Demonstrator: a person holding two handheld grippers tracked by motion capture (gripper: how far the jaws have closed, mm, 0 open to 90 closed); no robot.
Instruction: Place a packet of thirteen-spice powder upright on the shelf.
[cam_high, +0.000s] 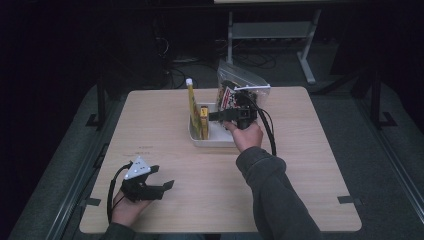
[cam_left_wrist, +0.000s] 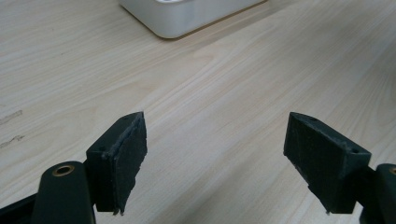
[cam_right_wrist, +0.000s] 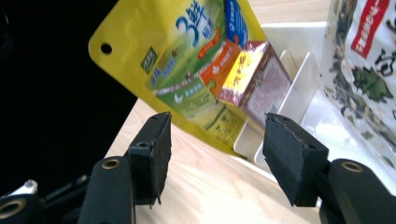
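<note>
A white divided tray (cam_high: 216, 140) sits mid-table. A tall yellow pouch (cam_high: 192, 104) and a small yellow-and-maroon box (cam_high: 204, 121) stand in its left slots. A clear zip bag (cam_high: 243, 86) holding printed snack packets leans at its far right. My right gripper (cam_high: 216, 117) hovers over the tray, open and holding nothing. Its view looks between its jaws (cam_right_wrist: 217, 154) at the pouch (cam_right_wrist: 187, 60), the box (cam_right_wrist: 254, 79), a tray divider (cam_right_wrist: 299, 91) and the bag (cam_right_wrist: 364, 70). My left gripper (cam_high: 162, 177) rests open near the table's front left.
The left gripper (cam_left_wrist: 215, 158) faces bare wood, with a corner of the tray (cam_left_wrist: 187, 16) far ahead. Cables trail from both grippers. The light wooden table (cam_high: 310, 165) has black floor, desk legs and wiring behind it.
</note>
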